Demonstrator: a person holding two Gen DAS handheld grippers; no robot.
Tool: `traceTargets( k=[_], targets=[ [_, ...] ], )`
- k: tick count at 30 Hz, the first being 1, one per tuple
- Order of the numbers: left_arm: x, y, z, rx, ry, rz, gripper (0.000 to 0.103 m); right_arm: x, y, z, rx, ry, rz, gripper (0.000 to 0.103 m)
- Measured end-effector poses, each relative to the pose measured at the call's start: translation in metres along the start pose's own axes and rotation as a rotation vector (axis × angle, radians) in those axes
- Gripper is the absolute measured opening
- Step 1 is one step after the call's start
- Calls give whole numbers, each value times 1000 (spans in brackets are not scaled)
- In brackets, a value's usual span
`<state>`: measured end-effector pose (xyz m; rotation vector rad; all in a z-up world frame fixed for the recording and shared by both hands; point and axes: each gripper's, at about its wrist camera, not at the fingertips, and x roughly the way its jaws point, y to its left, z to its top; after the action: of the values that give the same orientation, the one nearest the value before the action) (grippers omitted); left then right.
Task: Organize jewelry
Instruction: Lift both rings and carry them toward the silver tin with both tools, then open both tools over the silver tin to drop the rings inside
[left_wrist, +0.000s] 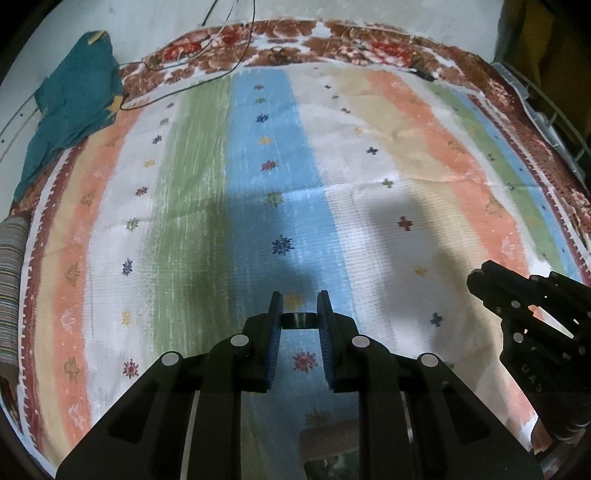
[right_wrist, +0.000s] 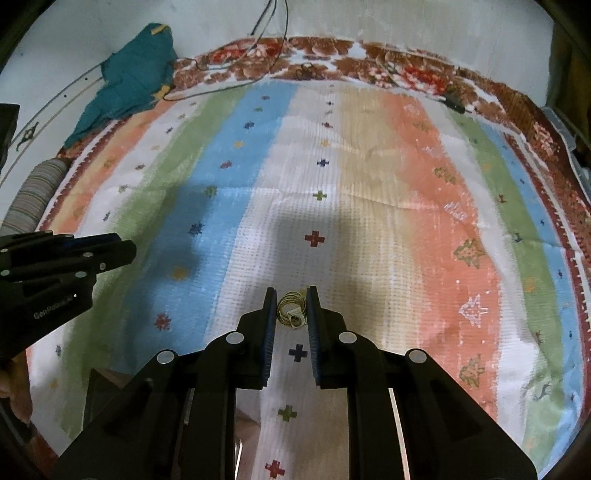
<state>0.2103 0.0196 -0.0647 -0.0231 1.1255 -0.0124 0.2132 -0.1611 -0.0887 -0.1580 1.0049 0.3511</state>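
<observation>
Gripping a dark, glossy bangle (left_wrist: 299, 319) by its band, the left gripper (left_wrist: 299, 308) holds it clear above the striped bedspread (left_wrist: 369, 147). It appears rigid, light and slippery; a clamp across the band is judged adequate. The right gripper (right_wrist: 291, 308) is clenched on a coil of thin gold chain (right_wrist: 291, 308) with a small pale tag; this looks limp, light and liable to tangle or slip, so bunching it is judged safest.
</observation>
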Motion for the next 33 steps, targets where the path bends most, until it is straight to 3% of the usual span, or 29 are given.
traceTargets(
  k=[17, 33],
  targets=[
    [-70, -11, -32, 24, -113, -79, 18, -57, 24, -25, -60, -88, 38, 17],
    [-110, -23, -67, 54, -164, -133, 18, -84, 43, -57, -97, -91, 131, 17]
  ],
)
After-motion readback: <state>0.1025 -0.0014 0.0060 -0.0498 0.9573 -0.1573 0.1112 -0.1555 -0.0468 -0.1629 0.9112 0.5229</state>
